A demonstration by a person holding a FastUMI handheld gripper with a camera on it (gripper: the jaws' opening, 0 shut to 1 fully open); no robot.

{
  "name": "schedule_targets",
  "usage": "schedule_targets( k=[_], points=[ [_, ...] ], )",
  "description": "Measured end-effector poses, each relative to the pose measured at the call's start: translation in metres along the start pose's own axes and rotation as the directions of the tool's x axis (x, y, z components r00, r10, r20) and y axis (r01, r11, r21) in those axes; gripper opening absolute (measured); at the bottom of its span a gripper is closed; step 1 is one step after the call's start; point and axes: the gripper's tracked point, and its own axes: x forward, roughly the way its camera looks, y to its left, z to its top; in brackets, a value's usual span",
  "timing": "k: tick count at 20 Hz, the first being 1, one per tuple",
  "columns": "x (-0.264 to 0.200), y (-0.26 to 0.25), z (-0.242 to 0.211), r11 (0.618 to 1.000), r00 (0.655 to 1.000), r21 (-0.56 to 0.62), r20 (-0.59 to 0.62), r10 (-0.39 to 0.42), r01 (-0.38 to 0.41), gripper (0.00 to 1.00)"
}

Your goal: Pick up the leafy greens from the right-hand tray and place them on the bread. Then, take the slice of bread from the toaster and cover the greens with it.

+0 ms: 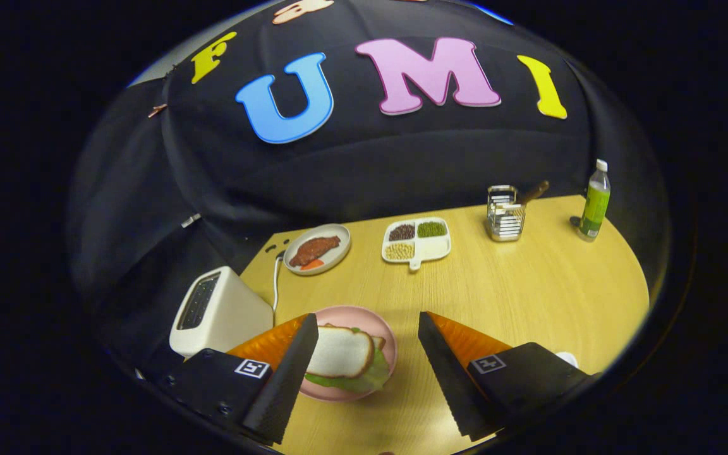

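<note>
A pink plate (382, 328) lies on the wooden table just ahead of the left finger. On it a slice of bread (342, 351) rests on top of leafy greens (364, 379), whose green edge pokes out along the near side; another slice's crust shows beneath at the far side. The white toaster (215, 311) stands to the left of the plate, beyond the left finger, its slots dark. My gripper (369, 328) hovers above the table with its fingers wide apart and nothing between them. The left finger hides part of the plate's left side.
Beyond the plate sit a round plate with meat and carrot (317, 249) and a white divided tray of beans (416, 240). A wire holder with a wooden-handled utensil (505, 212) and a green bottle (594, 201) stand at the far right. The toaster's white cord (275, 281) runs back.
</note>
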Motion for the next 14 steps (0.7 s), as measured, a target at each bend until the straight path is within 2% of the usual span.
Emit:
schedule_targets(
  k=[4, 9, 14],
  points=[
    [-0.05, -0.011, 0.077, 0.993, 0.987, -0.122, 0.159, 0.023, -0.003, 0.99],
    [-0.108, -0.038, 0.147, 0.951, 0.954, -0.299, 0.299, 0.012, 0.082, 0.99],
    [-0.153, -0.059, 0.191, 0.907, 0.911, -0.377, 0.412, -0.017, 0.188, 0.98]
  ],
)
